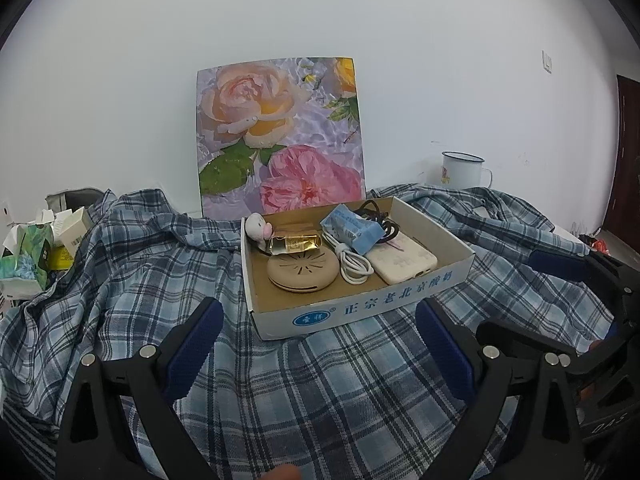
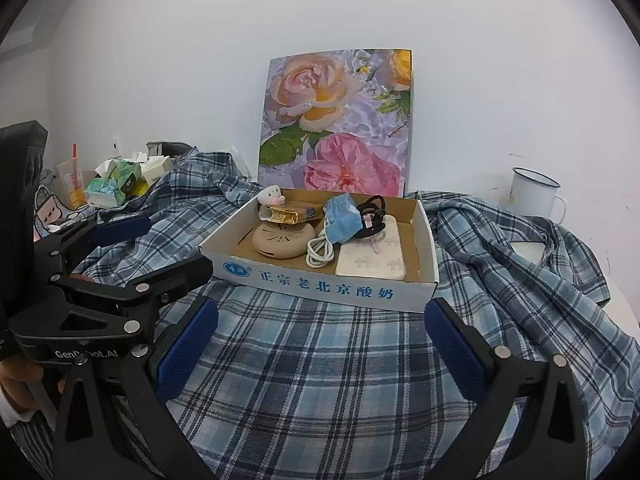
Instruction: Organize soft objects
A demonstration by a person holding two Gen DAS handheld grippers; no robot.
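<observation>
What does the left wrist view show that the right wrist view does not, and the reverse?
Only the left wrist view shows a dark brown door at the far right edge. Only the right wrist view shows an orange-labelled plastic cup with a red straw and a flat white object under the shirt. Both share the blue plaid shirt, the white cardboard tray of small items, the floral rose panel, the white enamel mug and both open grippers.

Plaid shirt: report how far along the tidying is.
Done: nothing visibly. The plaid shirt lies spread and rumpled, unfolded, with the cardboard tray of small items sitting on it. In hand: nothing; left gripper and right gripper are both open, empty. Left: clear the tray, fold the shirt.
</observation>
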